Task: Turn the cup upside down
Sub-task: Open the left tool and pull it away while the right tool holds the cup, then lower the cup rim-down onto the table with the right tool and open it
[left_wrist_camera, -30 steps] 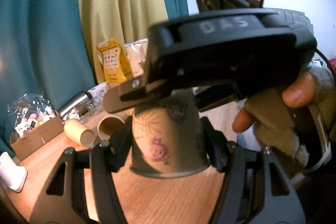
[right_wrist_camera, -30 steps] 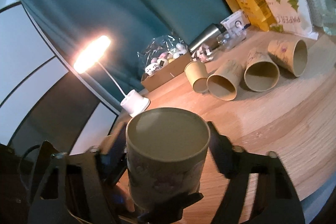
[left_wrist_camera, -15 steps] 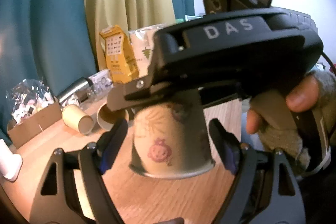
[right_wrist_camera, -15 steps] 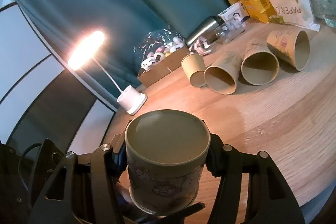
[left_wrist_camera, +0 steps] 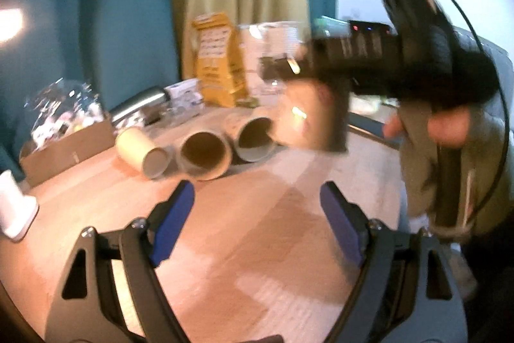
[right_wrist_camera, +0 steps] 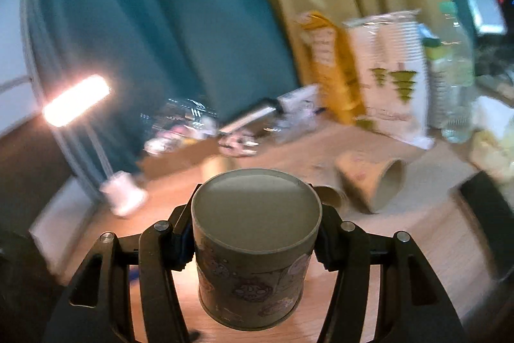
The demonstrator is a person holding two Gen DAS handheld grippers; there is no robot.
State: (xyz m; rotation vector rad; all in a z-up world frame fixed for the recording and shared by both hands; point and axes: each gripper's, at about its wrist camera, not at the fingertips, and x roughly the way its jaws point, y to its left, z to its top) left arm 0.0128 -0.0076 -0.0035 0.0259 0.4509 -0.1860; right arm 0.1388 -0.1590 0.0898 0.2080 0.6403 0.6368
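Note:
My right gripper is shut on a printed paper cup, held upside down with its flat base facing the camera, above the wooden table. In the left wrist view the same cup is blurred in the right gripper, up and to the right, well above the table. My left gripper is open and empty, its blue pads wide apart over the table.
Three paper cups lie on their sides in a row at the back. Behind them stand a yellow carton, a pack of cups, a bottle, a cardboard box and a lit lamp.
My left gripper has let go of the cup and drawn back, jaws wide open. My right gripper has carried the cup away to the right; both views are motion-blurred.

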